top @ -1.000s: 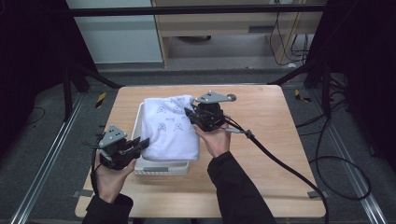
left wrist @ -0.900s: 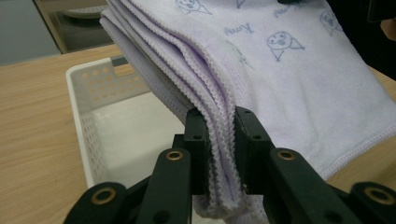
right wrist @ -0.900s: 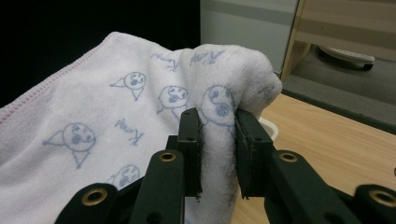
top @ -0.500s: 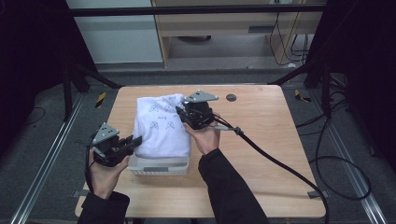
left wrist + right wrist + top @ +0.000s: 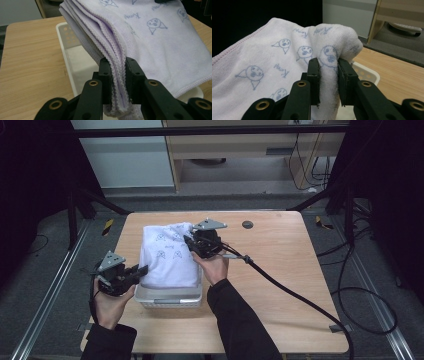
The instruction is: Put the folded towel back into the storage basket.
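A folded pale lilac towel (image 5: 167, 255) printed with small blue faces hangs over a white plastic basket (image 5: 170, 296) on the wooden table. My left gripper (image 5: 141, 270) is shut on the towel's near left edge; in the left gripper view its jaws pinch the stacked hems of the towel (image 5: 155, 37) above the basket (image 5: 65, 40). My right gripper (image 5: 189, 240) is shut on a bunched far corner of the towel (image 5: 287, 67), with the basket rim (image 5: 367, 71) just behind it.
The wooden table (image 5: 285, 270) has bare room to the right of the basket. A round dark grommet (image 5: 247, 224) sits near the far edge. A thick black cable (image 5: 295, 292) trails from the right gripper across the table. Metal rails and cables lie on the floor.
Both grippers have carried the towel leftward and lower over the basket. The towel now drapes further into the basket.
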A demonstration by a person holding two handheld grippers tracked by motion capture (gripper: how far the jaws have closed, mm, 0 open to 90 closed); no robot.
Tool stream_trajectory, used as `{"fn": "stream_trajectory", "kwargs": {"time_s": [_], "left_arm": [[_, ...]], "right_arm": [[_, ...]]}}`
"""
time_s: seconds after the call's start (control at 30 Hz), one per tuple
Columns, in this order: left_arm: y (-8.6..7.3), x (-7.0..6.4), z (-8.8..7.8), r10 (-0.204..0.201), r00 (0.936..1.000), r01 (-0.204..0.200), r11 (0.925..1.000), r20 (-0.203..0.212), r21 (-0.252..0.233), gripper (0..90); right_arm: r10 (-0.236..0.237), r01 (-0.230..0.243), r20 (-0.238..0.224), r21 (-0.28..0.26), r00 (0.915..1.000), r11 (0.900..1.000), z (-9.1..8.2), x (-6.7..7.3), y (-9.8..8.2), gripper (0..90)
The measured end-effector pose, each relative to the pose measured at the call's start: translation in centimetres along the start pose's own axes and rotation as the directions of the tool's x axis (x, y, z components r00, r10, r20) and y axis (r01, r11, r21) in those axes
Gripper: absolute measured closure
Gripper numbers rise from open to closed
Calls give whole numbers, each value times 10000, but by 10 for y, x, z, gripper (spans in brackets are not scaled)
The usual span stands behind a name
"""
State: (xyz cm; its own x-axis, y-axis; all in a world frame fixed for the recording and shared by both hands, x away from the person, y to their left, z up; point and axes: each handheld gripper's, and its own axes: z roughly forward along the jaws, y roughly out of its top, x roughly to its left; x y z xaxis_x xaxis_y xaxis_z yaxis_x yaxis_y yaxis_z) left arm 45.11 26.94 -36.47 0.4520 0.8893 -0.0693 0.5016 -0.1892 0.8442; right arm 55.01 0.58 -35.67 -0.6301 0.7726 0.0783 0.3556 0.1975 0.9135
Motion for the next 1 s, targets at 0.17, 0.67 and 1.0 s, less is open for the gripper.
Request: {"fn": "stream_trajectory", "kwargs": {"time_s": [0.17, 0.67, 1.0], "left_arm": [[-2, 5, 2, -24, 10000, 24, 10000, -77, 76, 757], [-11, 12, 16, -2, 9997, 15, 9984, -225, 565, 757], [-16, 11, 26, 119, 9995, -96, 9964, -276, 838, 757]], "right_arm": [[-55, 54, 27, 72, 10000, 10000, 8, 2, -2, 741], [-86, 79, 163, 421, 9998, 9991, 25, 3, -16, 740], [-69, 48, 300, 698, 9995, 9976, 34, 1, -25, 738]]}}
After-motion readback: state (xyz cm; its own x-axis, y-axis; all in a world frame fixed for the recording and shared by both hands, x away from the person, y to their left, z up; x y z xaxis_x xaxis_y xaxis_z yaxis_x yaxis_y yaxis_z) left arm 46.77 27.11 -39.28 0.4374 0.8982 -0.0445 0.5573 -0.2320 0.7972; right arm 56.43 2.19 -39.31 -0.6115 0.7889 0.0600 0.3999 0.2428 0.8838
